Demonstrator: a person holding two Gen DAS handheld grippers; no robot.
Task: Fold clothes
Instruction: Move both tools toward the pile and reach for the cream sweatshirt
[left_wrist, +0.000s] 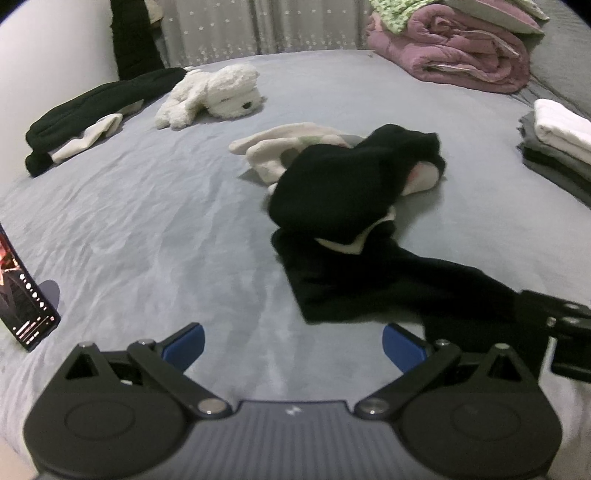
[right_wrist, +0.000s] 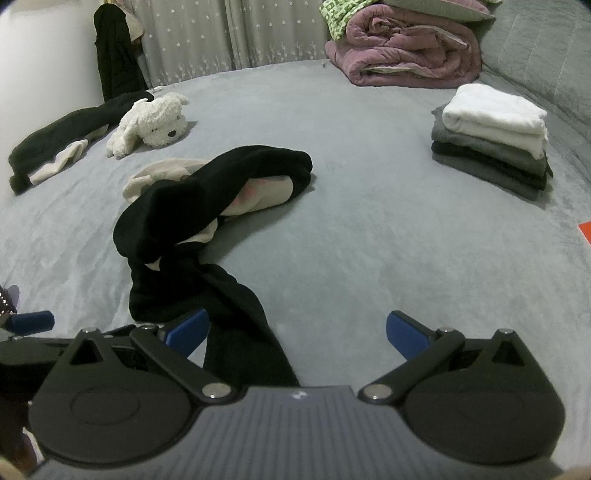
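Left gripper (left_wrist: 293, 345): jaws spread wide, blue fingertips (left_wrist: 184, 345) far apart, nothing between them but bare grey bedcover (left_wrist: 147, 221). It hovers low over the bed, gripping nothing.
Right gripper (right_wrist: 295, 334): jaws equally wide; a black garment (right_wrist: 229, 295) runs down between the fingers and under the gripper body, close against the left blue pad (right_wrist: 186, 332), but the pads are not closed on it.
Black garment: crumpled and twisted mid-bed, its far end bunched over a cream garment (right_wrist: 258, 195); its near end trails toward the right gripper.
Cream garment: partly buried under the black one, with a trace of pink showing.
Folded stack (right_wrist: 491, 136): neat pile, white on top of grey and dark layers, well apart to the right.
Other things: white plush dog (right_wrist: 151, 125) and more dark clothing (right_wrist: 59, 140) far left; rolled pink quilt (right_wrist: 406, 51) at the back; a lit phone (left_wrist: 26, 295) at the left edge.
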